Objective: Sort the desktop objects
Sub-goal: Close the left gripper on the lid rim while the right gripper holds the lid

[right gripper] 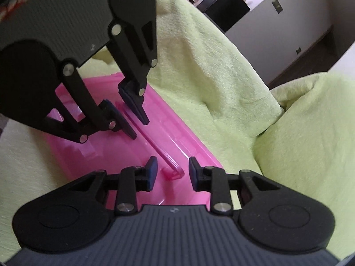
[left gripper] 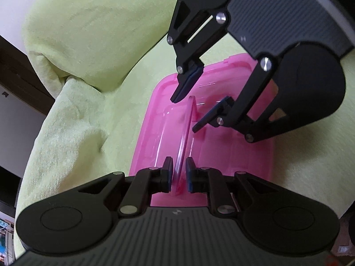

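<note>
While pink bin (left gripper: 233, 150) sits on green towel (left gripper: 88, 44), left fingers (left gripper: 168, 173) pinch clear lid (left gripper: 184, 133); right fingers (right gripper: 153, 173) spread.

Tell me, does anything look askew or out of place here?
Yes. A thin pink panel stands on edge in the pink tray, inside the left gripper, instead of lying flat. The right gripper is open near it.
</note>
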The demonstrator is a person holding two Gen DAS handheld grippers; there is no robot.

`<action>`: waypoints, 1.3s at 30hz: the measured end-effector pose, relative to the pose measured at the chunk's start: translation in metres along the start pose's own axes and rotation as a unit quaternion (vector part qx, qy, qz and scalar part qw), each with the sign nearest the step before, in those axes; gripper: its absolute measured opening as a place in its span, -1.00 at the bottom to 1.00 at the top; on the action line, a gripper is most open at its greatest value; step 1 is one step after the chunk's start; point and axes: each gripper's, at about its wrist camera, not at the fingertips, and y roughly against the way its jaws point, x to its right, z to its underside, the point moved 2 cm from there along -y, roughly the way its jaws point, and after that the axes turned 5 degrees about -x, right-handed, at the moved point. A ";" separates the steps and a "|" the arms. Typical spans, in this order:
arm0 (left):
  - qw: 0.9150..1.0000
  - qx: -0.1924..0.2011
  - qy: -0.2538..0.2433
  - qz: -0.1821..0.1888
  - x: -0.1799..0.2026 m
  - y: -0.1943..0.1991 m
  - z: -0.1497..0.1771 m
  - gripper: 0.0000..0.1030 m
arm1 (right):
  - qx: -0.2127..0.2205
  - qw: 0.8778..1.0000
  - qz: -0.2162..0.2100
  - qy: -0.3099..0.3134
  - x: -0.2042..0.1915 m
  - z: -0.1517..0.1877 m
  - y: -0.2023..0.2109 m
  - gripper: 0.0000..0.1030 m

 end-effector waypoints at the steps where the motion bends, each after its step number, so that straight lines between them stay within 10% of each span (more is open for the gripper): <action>1: 1.000 0.001 0.001 0.001 -0.001 0.000 0.000 -0.65 | 0.001 1.000 0.003 0.004 -0.002 -0.001 -0.002 -0.53; 39: 1.000 0.001 0.013 -0.024 -0.007 0.086 0.023 -0.86 | 0.060 0.993 0.041 0.095 -0.042 -0.037 0.068 -0.75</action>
